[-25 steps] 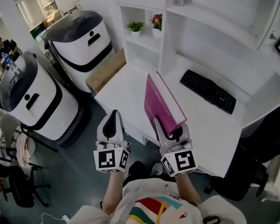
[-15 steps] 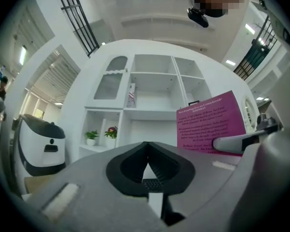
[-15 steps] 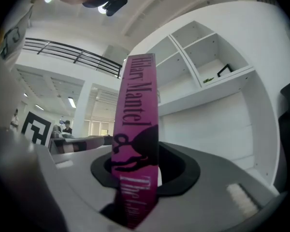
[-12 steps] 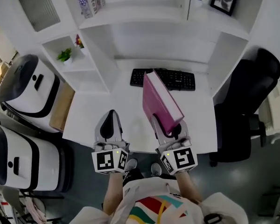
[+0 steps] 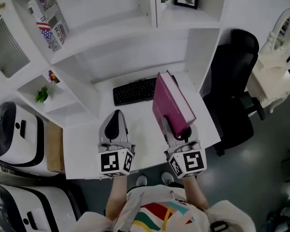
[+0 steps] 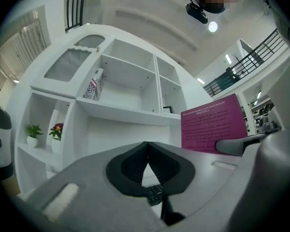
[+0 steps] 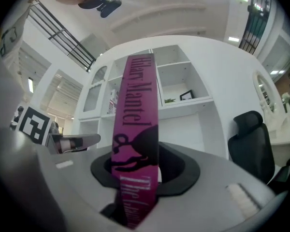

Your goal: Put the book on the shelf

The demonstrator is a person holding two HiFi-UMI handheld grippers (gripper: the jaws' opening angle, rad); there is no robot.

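R claw [image 5: 178,130] is pinching the book [image 5: 171,103] by its bottom end, upright over the desk [image 5: 141,127], while L claw [image 5: 117,116] is sitting shut & empty; book's prob stiff, a bit heavy & tippy up top.

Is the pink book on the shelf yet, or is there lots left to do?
Not yet. Done: the book has been picked up and sits gripped in the right gripper. In hand: it is held above the desk, facing the shelf. Left: setting it on the shelf and letting go. The left gripper is shut and empty.
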